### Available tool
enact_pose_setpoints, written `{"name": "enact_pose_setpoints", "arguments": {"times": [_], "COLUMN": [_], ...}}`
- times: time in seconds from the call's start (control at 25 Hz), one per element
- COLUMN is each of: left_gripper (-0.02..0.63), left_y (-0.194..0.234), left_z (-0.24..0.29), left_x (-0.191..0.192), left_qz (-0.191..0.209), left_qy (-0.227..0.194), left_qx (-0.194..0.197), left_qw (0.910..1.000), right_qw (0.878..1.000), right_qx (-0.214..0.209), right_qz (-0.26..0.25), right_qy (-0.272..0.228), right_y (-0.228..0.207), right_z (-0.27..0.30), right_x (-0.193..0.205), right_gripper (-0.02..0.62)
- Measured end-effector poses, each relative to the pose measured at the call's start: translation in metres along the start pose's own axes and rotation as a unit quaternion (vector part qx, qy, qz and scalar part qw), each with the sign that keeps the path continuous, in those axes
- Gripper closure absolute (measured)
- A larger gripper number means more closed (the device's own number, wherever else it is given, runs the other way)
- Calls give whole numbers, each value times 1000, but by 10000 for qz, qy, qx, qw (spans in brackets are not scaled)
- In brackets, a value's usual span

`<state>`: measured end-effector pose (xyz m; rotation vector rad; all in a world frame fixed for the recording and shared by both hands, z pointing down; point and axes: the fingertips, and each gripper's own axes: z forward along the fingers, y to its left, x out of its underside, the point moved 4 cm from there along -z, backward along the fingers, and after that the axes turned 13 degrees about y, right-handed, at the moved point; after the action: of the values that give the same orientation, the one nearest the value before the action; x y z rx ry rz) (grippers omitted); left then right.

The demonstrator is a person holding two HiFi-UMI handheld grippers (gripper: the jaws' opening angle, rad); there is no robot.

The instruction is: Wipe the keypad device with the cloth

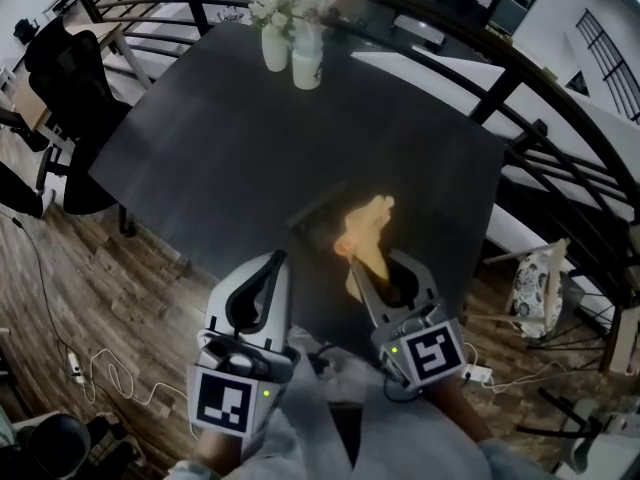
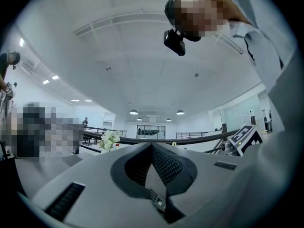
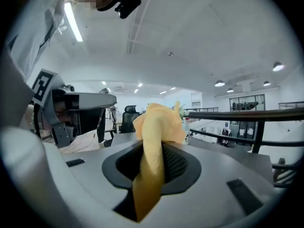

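Observation:
In the head view a dark flat keypad device [image 1: 312, 216] lies on the black table [image 1: 300, 138] near its front edge, partly covered by a yellow-orange cloth [image 1: 366, 230]. My right gripper [image 1: 362, 268] is shut on that cloth, which bunches past the jaw tips just above the device. The right gripper view shows the cloth [image 3: 156, 127] pinched between the jaws of the right gripper [image 3: 159, 148] and hanging down behind them. My left gripper [image 1: 277, 260] is shut with nothing in it, held off the table's front edge, left of the device. In its own view the left gripper [image 2: 152, 147] points towards the ceiling.
Two white vases with white flowers [image 1: 292, 43] stand at the table's far side. A curved black railing [image 1: 520, 78] runs behind and right of the table. An office chair [image 1: 70, 78] stands at the left, and cables [image 1: 110, 378] lie on the wooden floor.

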<state>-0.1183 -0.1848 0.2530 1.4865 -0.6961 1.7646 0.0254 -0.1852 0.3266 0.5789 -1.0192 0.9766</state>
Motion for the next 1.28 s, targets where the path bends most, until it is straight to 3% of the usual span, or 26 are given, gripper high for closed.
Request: {"name": "enact_pose_setpoints", "arguments": {"times": [0.24, 0.52, 1.28], "left_gripper": [592, 592, 592], "left_y": [-2, -6, -14], "left_z": [4, 4, 10], "left_x": [-8, -17, -17], "left_qz": [94, 178, 176], "left_qy": [-59, -130, -142], "left_qx": [76, 111, 236], "left_qw": [9999, 9997, 9995], "right_qw": [9976, 9934, 9921], "right_qx": [441, 798, 937], "right_qz": [-59, -33, 207], "right_qy": [-532, -824, -807], "right_y": [-18, -34, -40], "right_z": [-25, -46, -48], "right_x": [-30, -43, -36], "right_gripper": [494, 495, 495]}}
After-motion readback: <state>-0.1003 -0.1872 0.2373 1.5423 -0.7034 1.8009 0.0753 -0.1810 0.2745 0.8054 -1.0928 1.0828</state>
